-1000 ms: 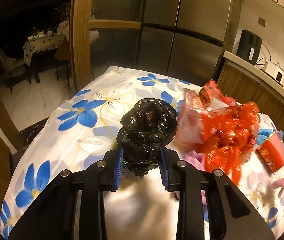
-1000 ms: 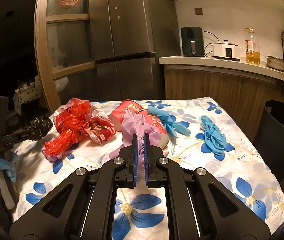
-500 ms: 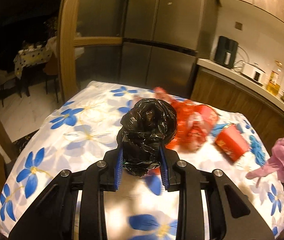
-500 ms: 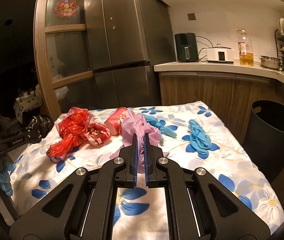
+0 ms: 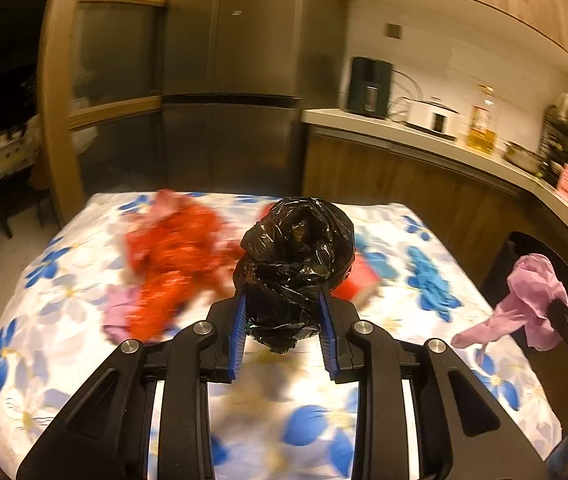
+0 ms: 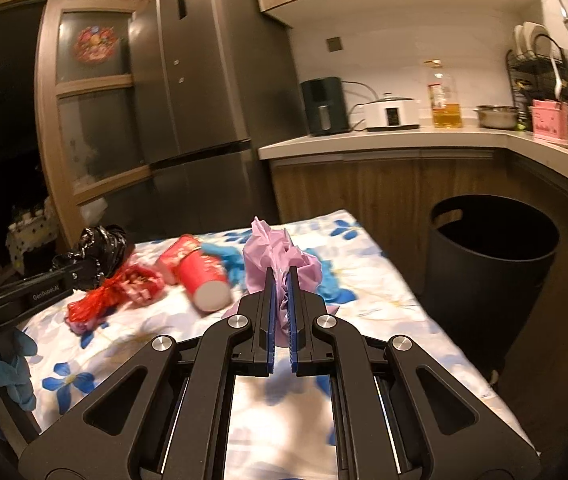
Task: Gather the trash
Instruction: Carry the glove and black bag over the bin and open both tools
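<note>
left tongs [image 5: 282, 332] clamp black bag wad [image 5: 296, 264] | right tongs [image 6: 280, 320] pinch purple glove [image 6: 280, 264] | both lifted off table [image 6: 368, 280], now swung toward bin [image 6: 488, 264] | you drop next, red cup [image 6: 204, 276] remains

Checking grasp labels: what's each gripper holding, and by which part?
Left gripper: crumpled black plastic bag, pinched at its lower end. Right gripper: purple glove, clamped on its bunched lower part; the rest sticks out past the fingers.
</note>
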`<move>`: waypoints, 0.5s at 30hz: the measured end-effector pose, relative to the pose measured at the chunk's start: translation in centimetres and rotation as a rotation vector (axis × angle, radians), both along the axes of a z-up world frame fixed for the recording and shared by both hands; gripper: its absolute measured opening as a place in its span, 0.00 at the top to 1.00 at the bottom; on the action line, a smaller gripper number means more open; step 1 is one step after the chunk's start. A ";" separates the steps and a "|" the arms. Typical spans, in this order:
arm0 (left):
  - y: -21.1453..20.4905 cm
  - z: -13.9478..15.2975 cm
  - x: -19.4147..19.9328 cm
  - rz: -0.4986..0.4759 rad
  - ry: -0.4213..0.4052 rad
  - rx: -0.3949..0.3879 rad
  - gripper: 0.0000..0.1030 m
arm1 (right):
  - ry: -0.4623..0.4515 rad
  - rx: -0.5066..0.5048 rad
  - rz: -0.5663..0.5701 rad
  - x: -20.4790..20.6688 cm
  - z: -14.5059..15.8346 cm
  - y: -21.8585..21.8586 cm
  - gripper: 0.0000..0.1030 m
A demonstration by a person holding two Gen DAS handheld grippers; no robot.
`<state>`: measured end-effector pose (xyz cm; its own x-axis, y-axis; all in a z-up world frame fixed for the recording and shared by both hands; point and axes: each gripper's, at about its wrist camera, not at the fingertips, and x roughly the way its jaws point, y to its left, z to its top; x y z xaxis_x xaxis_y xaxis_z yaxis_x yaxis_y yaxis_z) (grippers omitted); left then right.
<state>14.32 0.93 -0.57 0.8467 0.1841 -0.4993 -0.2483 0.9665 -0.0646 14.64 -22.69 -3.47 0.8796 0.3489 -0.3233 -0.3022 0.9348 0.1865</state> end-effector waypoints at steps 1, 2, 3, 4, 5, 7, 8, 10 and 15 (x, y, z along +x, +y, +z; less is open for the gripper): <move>-1.1 0.0 0.4 -0.024 -0.001 0.005 0.70 | 0.000 0.003 -0.009 0.1 0.0 -0.5 0.95; -2.0 0.1 0.7 -0.045 -0.002 0.009 0.70 | -0.001 0.006 -0.024 0.1 0.0 -1.3 0.95; -2.7 0.1 0.8 -0.059 -0.003 0.013 0.70 | -0.001 0.008 -0.034 0.2 0.0 -1.8 0.95; -3.9 0.1 1.2 -0.086 -0.004 0.017 0.70 | -0.001 0.010 -0.046 0.3 0.1 -2.4 0.95; -4.6 0.1 1.5 -0.103 -0.004 0.020 0.70 | -0.002 0.012 -0.058 0.5 0.1 -3.1 0.95; -6.3 0.2 2.2 -0.141 -0.007 0.025 0.70 | -0.005 0.015 -0.077 0.6 0.2 -4.0 0.95; -6.8 0.2 2.4 -0.154 -0.008 0.027 0.70 | -0.007 0.016 -0.091 0.8 0.2 -4.6 0.95; -8.3 0.2 2.9 -0.188 -0.010 0.032 0.70 | -0.009 0.018 -0.108 0.9 0.3 -5.4 0.95; -11.7 0.5 4.3 -0.261 -0.022 0.036 0.70 | -0.021 0.016 -0.155 1.2 0.6 -7.4 0.95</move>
<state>18.62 -10.76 -0.07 0.8783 -0.0244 -0.4775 0.0105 0.9994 -0.0317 15.84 -30.04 -2.89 0.9297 0.2136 -0.3001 -0.1587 0.9675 0.1971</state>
